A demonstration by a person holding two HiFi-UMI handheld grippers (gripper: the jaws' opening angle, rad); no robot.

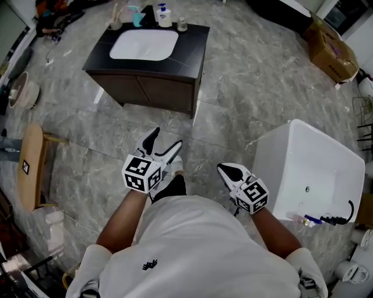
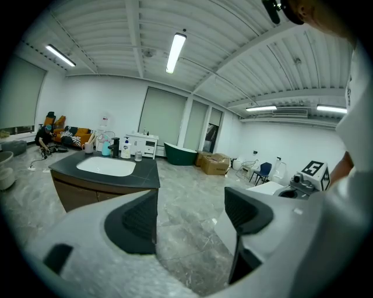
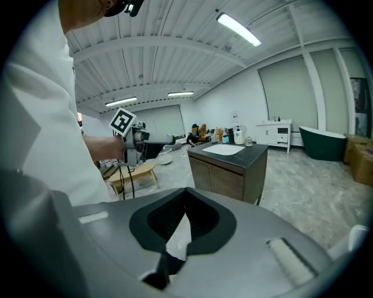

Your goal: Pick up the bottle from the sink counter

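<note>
Pump bottle (image 1: 165, 16) well ahead of left hand-held gripper (image 1: 168, 138) (spread, empty); right hand-held gripper (image 1: 222, 168) pressed together. Judged light, stiff, slick; best gripped mid-body.

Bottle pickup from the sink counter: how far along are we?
Done: nothing yet. The pump bottle stands untouched at the back of the sink counter.
In hand: nothing. The left gripper has its jaws apart and empty, and the right gripper has its jaws together and empty. Both are over the floor, well short of the counter.
Left: the approach, the grasp and the lift.
</note>
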